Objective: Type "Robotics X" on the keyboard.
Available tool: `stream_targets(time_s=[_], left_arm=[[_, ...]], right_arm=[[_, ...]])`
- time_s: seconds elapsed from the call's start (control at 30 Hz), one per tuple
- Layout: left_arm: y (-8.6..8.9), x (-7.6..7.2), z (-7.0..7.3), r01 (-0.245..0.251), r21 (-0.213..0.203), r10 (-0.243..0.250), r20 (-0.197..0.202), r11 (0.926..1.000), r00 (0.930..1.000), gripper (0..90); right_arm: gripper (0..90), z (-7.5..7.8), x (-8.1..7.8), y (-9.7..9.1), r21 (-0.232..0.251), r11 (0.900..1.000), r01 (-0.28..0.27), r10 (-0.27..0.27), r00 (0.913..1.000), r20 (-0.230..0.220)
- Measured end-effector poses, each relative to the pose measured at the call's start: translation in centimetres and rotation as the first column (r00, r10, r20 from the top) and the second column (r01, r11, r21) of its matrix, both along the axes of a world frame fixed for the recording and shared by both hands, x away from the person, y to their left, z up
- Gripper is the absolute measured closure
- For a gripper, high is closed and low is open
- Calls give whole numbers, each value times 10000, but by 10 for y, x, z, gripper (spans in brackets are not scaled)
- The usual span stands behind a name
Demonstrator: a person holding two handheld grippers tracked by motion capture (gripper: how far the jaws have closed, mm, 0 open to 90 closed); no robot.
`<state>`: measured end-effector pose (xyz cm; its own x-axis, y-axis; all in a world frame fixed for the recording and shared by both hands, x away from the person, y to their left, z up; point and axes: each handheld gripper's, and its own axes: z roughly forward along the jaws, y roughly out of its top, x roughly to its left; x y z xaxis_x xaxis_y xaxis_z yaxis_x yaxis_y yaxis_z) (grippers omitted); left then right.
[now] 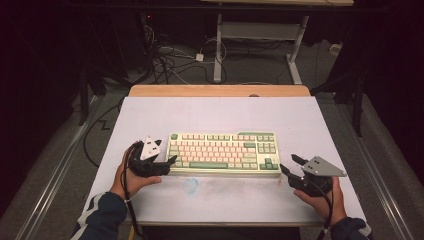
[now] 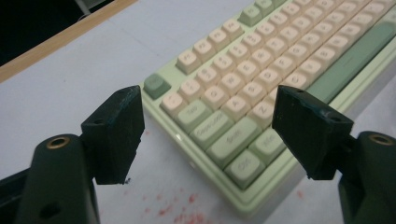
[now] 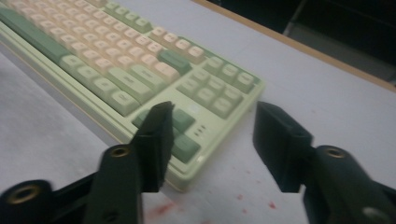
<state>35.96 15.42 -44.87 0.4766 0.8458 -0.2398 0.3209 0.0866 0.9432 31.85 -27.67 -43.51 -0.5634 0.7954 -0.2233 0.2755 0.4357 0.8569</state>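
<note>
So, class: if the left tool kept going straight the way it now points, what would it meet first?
Most likely the keyboard. The left tool, jaws open with nothing between them, points at the keyboard's near left corner, around the bottom-row keys. Depth is hard to judge, so it might brush the table just before the edge.

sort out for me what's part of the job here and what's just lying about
In the job:
keyboard, flat on the white table
left gripper, jaws open at the keyboard's left end
right gripper, jaws open off its right end

Just lying about:
red specks on the table
cables on the floor behind
desk frame at the back
</note>
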Motion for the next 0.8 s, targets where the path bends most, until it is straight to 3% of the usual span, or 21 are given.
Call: stream_targets(time_s=[0.1,0.23,0.3,0.53,0.8], left_arm=[[-11,9,3,150,70,-150,64,9999,9999,241],[-28,20,9,578,28,-578,81,9983,9983,242],[-31,22,10,665,68,-666,107,9978,9977,242],[-41,35,15,907,70,-907,55,9959,9959,248],[-42,34,14,915,138,-913,-161,9957,9957,269]], right_arm=[[746,4,9,13,-147,9989,-451,446,9986,-287],[888,6,25,32,-252,9929,-1159,1137,9906,-763],[900,6,33,42,-323,9879,-1517,1478,9840,-999],[900,7,53,72,-564,9777,-2024,1922,9700,-1486],[900,-4,58,85,-980,9661,-2388,2163,9561,-1976]])
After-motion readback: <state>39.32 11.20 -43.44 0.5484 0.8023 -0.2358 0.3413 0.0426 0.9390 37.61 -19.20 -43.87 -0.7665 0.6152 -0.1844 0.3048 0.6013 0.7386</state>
